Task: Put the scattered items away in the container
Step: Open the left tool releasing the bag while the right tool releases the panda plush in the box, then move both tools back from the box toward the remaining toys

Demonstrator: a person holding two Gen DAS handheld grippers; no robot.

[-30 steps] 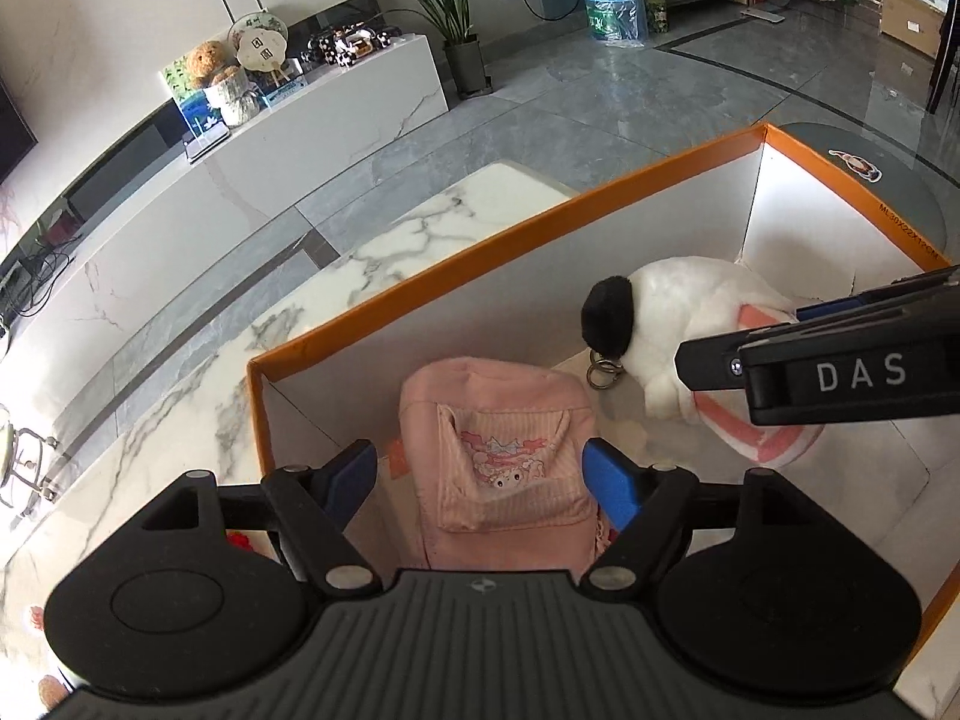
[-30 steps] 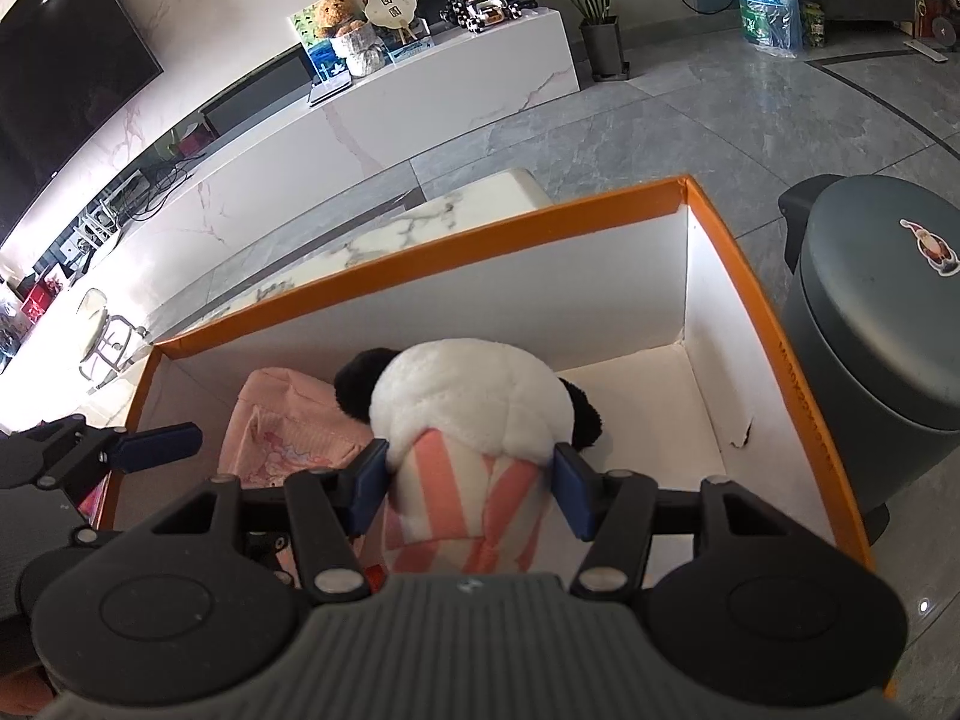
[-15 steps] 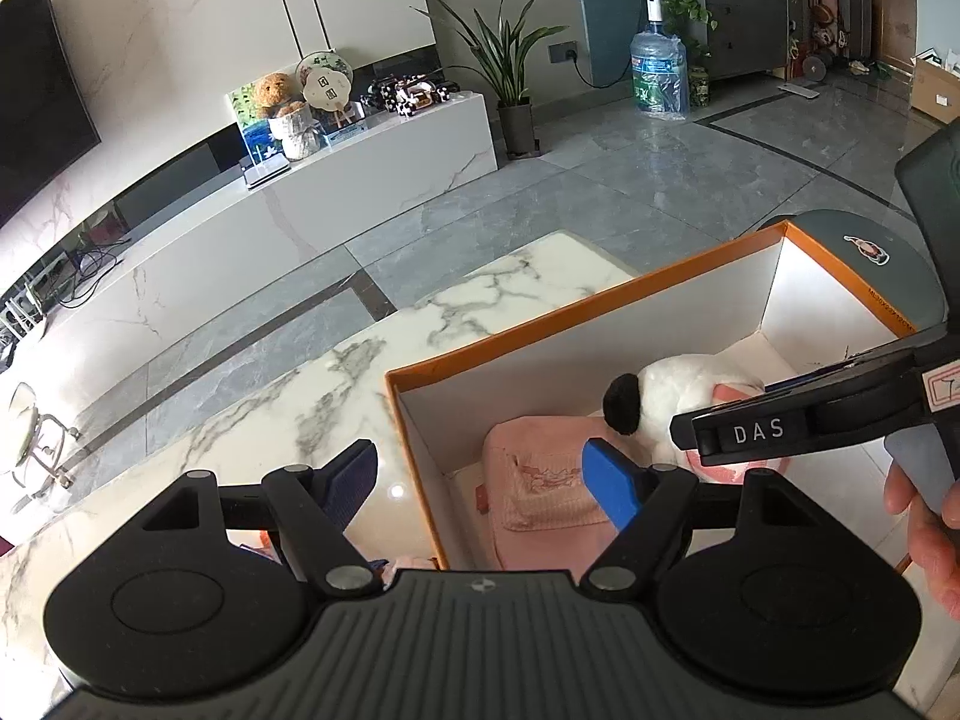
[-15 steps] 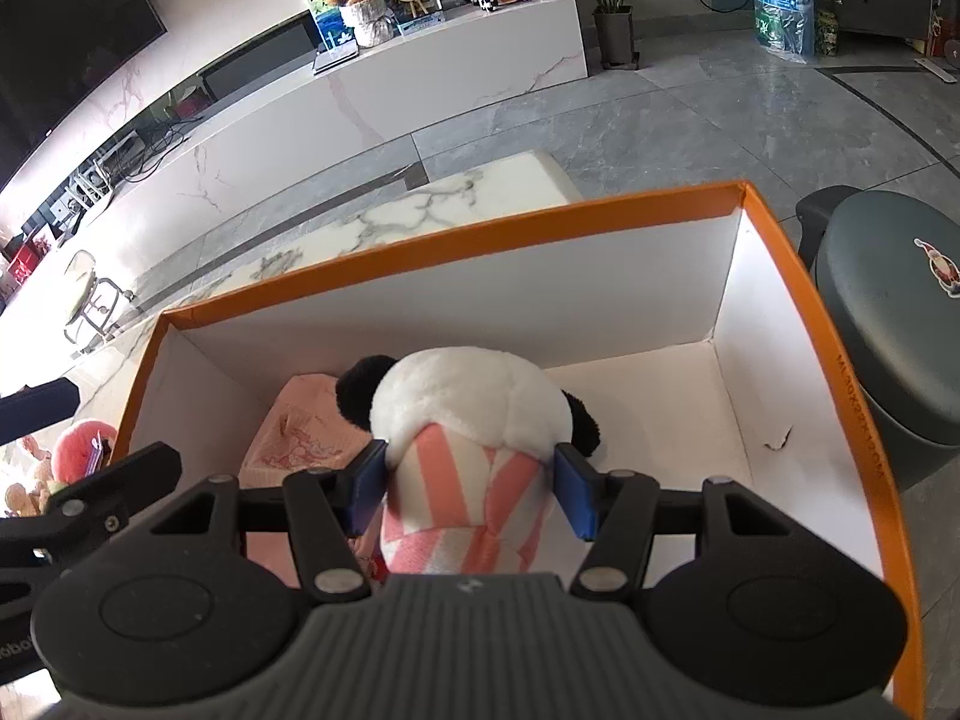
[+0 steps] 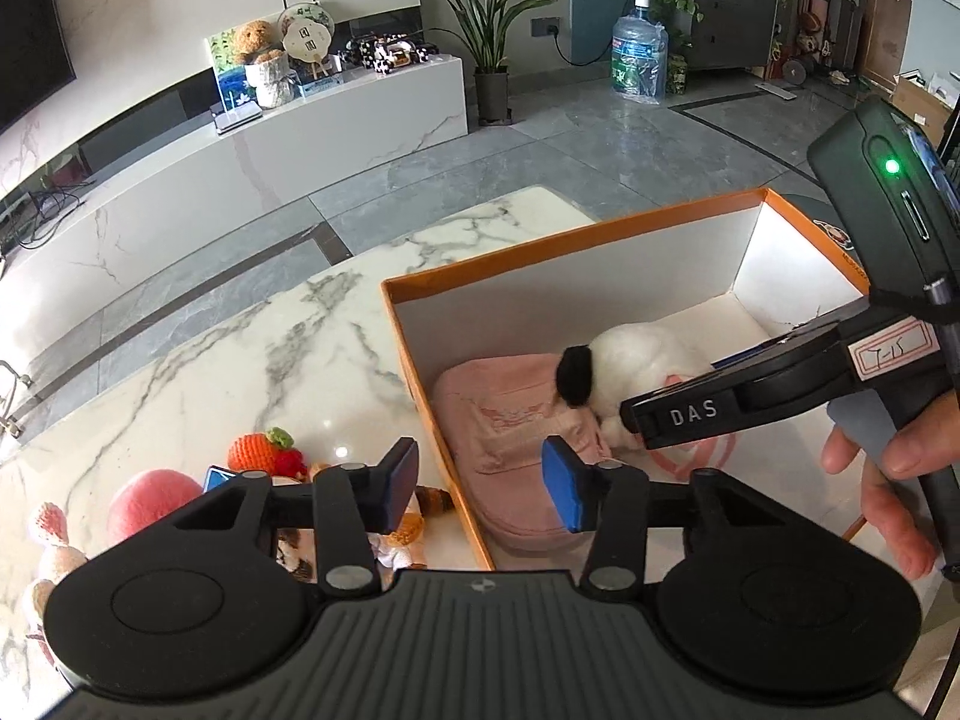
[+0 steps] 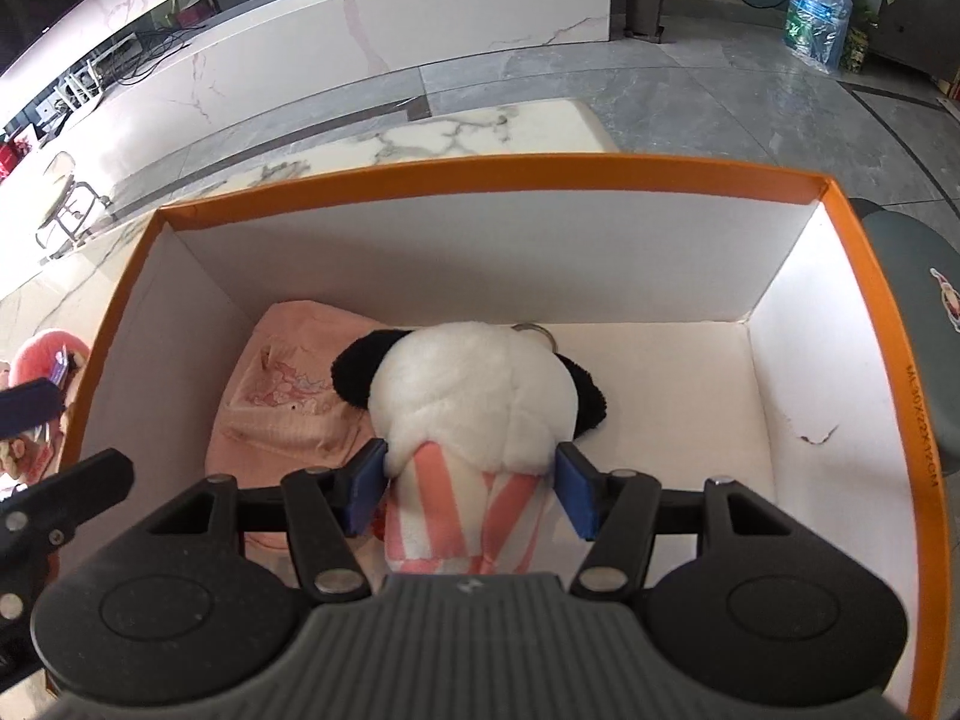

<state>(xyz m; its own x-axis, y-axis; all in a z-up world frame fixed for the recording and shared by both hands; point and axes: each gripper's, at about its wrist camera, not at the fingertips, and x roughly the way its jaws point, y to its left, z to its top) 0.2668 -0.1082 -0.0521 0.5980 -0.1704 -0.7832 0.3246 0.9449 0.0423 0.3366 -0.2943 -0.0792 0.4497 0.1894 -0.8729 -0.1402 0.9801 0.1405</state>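
1. One orange-rimmed box [image 6: 492,180] on the marble bench [image 5: 240,360], and two things counted inside: a pink pouch [image 6: 288,396] lying flat at the left end, and a panda plush [image 6: 480,396] in a pink-striped outfit partly overlapping it.
2. Outside, on the bench left of the box, at least four toys: a round pink plush [image 5: 150,501], an orange knitted fruit [image 5: 258,450], a pale knitted doll [image 5: 51,540], and a small figure with a striped tail [image 5: 414,516].
3. Right claw [image 6: 471,489]: its blue pads sit spread either side of the panda's striped body, hard to say whether they touch the cloth.
4. Left claw [image 5: 486,480]: spread wide, nothing between the pads, straddling the box's left wall.
5. Compared with half a second back, the left claw has drawn further left and up, so more bench and toys now show; the right claw has tipped down, closer over the panda.
6. The left claw's body covers the small figure's middle, and the right claw's arm crosses the panda in the left view; the panda's face is turned away.
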